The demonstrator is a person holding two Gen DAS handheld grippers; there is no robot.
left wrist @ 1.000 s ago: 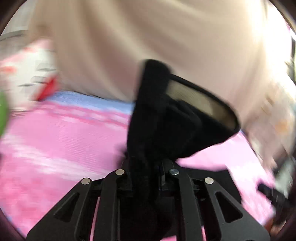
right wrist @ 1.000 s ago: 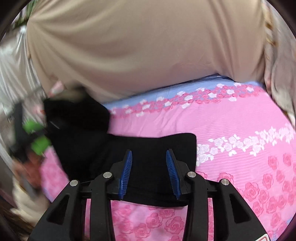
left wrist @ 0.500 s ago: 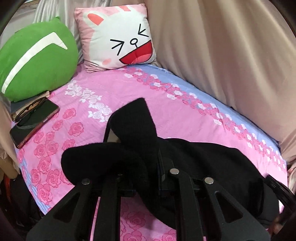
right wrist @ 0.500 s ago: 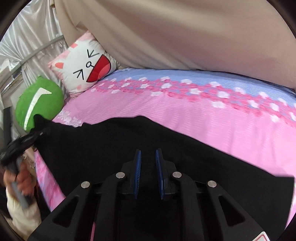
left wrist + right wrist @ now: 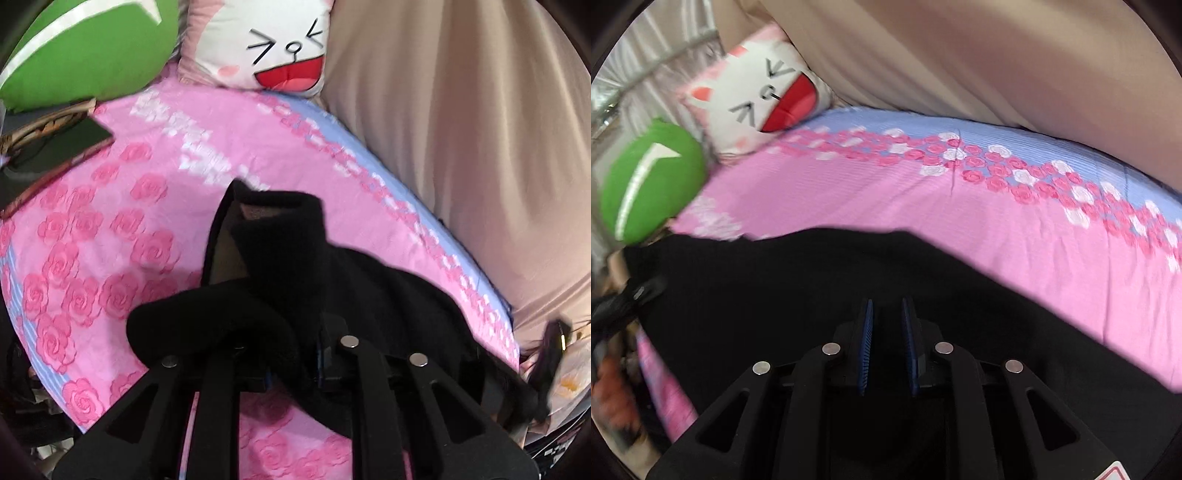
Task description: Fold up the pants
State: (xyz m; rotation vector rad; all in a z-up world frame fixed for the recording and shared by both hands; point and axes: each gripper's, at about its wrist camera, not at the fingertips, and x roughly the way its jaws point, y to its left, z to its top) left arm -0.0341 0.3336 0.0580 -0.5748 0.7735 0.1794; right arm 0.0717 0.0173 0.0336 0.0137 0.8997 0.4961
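Here the black pants (image 5: pixel 849 295) lie spread along the near edge of the pink rose-print bedsheet (image 5: pixel 923 206), their long axis running crosswise to both cameras, from the left gripper (image 5: pixel 291 354) at one end to the right gripper (image 5: pixel 886 343) at the other. In the left wrist view the left gripper is closed on a bunched end of the garment: black cloth fills the space between its fingers, and a loop of it, showing a paler lining, stands up just ahead of the tips. In the right wrist view the right gripper's blue ribbed pads (image 5: pixel 866 347) stand only a narrow gap apart with dark cloth directly between and below them; whether they actually pinch the fabric cannot be told. Each gripper sits at its own end of the garment, so neither is the nearer one; the coming move probably turns on carrying one held end along that long axis toward the other. Counted: one pair of pants; two grippers; two cushions at the head of the bed, namely one cartoon cat pillow (image 5: pixel 273 44) and one green cushion (image 5: pixel 85 48) just beside it; one dark phone (image 5: pixel 55 147) near the sheet's edge below the green cushion; one beige curtain (image 5: pixel 461 140) along the far side.
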